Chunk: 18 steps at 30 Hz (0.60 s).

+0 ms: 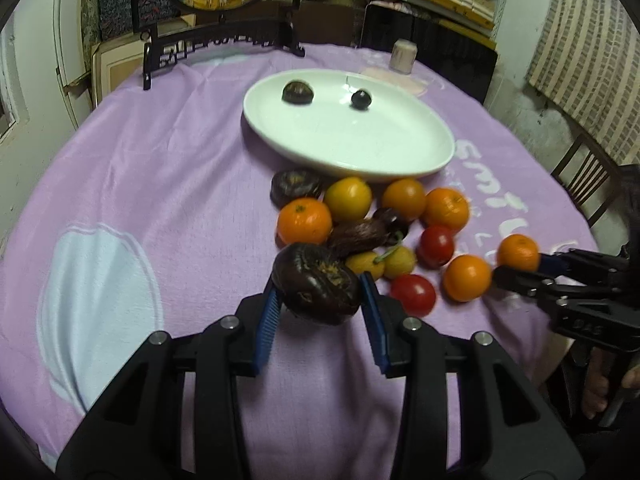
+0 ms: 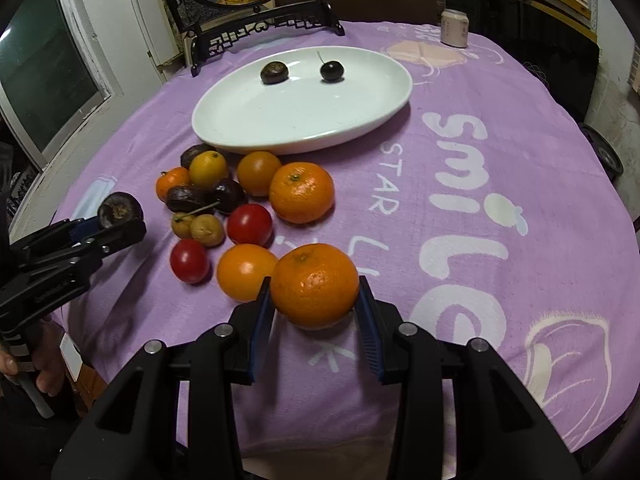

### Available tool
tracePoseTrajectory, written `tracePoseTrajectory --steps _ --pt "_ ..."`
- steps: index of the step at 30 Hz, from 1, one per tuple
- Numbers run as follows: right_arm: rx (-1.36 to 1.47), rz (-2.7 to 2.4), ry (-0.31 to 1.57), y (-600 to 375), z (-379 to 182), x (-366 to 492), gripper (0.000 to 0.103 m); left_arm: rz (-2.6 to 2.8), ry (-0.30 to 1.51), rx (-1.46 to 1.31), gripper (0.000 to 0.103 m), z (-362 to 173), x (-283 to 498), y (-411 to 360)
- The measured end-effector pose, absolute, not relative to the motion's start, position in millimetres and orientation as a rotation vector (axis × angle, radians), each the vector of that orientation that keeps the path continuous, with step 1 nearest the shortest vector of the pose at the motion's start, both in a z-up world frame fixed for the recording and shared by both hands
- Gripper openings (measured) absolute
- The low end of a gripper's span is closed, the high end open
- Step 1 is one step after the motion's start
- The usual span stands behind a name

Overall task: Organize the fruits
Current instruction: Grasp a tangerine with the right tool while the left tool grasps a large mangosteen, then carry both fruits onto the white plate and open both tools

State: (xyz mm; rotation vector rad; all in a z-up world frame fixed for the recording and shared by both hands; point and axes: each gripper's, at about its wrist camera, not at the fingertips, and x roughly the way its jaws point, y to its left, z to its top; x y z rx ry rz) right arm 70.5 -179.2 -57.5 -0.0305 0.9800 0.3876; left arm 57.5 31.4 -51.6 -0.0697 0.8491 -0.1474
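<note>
My left gripper (image 1: 320, 292) is shut on a dark purple wrinkled fruit (image 1: 316, 290) and holds it just above the cloth, near the fruit pile; it also shows in the right wrist view (image 2: 120, 210). My right gripper (image 2: 314, 292) is shut on an orange mandarin (image 2: 314, 284), also seen in the left wrist view (image 1: 518, 253). A white oval plate (image 2: 280, 128) behind the pile holds a dark wrinkled fruit (image 2: 274, 72) and a black cherry (image 2: 331, 71). The pile has several mandarins (image 2: 302, 192), red tomatoes (image 2: 249, 224), yellow fruits (image 2: 208, 168) and dark fruits (image 2: 186, 198).
A round table with a purple printed cloth (image 2: 480, 240). A black ornamental stand with a round picture (image 2: 240, 4) is at the back edge. A small pale can (image 2: 455, 28) stands at the back right. A wooden chair (image 1: 584, 176) is to the right of the table.
</note>
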Motion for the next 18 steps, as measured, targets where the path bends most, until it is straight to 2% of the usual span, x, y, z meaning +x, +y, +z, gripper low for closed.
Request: tracePoseTrajectory --steps 11,18 --pt "-0.059 0.418 0.938 -165 -37 89 0.041 -0.162 0.824 -0.046 0.04 -28 77 24" --pt "-0.086 0.421 0.889 -145 -3 154 0.041 -0.136 0.806 -0.04 0.04 7 156 24"
